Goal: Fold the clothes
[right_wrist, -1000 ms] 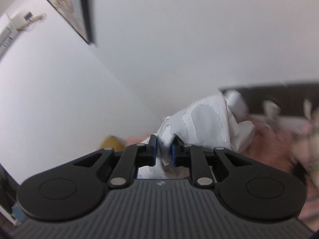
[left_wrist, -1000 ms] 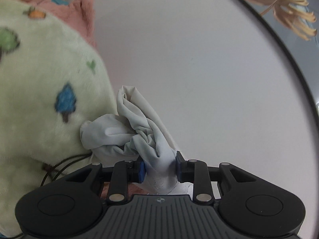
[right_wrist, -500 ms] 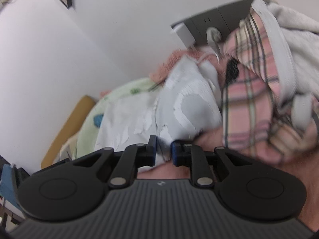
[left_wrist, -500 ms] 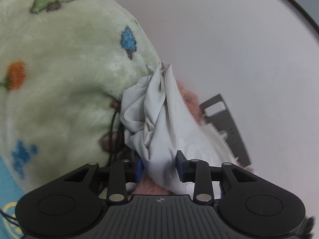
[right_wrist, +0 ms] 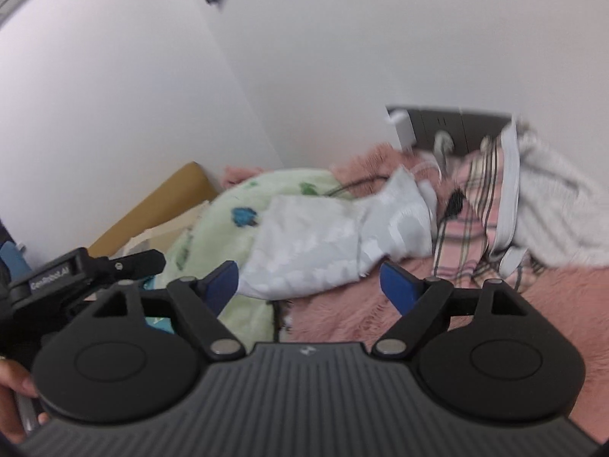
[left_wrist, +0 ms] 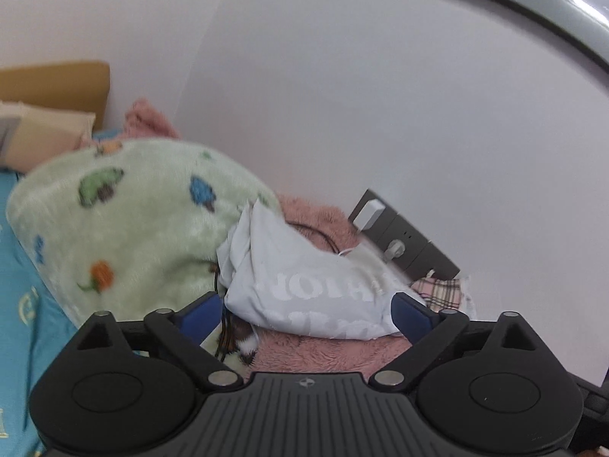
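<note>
The jaws of both the left gripper [left_wrist: 306, 310] and the right gripper [right_wrist: 309, 278] are spread wide and they hold nothing. The pale grey garment [left_wrist: 304, 285] with white print lies crumpled just beyond the fingertips, resting partly on the green fleece blanket [left_wrist: 125, 221] at the left and partly on the pink fluffy cover [right_wrist: 380, 316]. To the far right, near the wall, there are a pink plaid cloth [right_wrist: 468, 228] and a dark socket panel [left_wrist: 403, 228].

Matte black left gripper [left_wrist: 306, 314] and right gripper [right_wrist: 308, 280], ribbed housings, round side discs, silver pivot screws, blue pads [right_wrist: 397, 285] on the fingers. At lower left of the right wrist view, a black bar lettered "GenRobot.AI" (white print).
</note>
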